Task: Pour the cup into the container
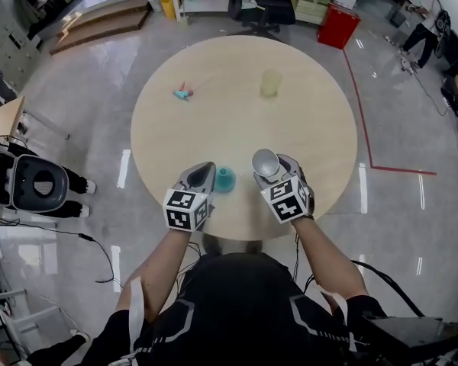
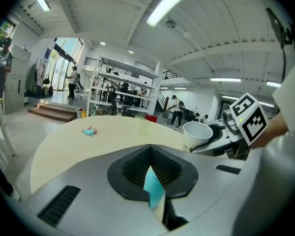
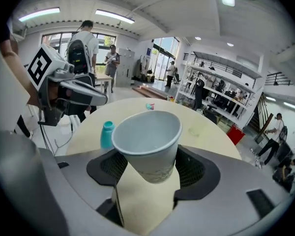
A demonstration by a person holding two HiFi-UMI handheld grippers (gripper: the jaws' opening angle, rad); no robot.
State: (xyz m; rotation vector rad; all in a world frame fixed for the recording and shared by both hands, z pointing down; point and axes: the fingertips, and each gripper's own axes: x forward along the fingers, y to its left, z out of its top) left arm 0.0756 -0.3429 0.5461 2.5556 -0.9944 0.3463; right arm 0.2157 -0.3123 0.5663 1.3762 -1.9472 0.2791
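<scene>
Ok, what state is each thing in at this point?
paper cup: gripped by the right gripper, tilted, contents not visible.
teal container: upright on the table, beside the left gripper.
left gripper: fingers nearly together, teal showing between; grip unclear.
yellowish cup: upright, across the table, untouched.
small teal-pink item: lying flat.

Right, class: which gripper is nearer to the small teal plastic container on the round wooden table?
Left. The left gripper sits just beside the small teal container, on its left. The right gripper, holding the white paper cup, is farther off on its right.
</scene>
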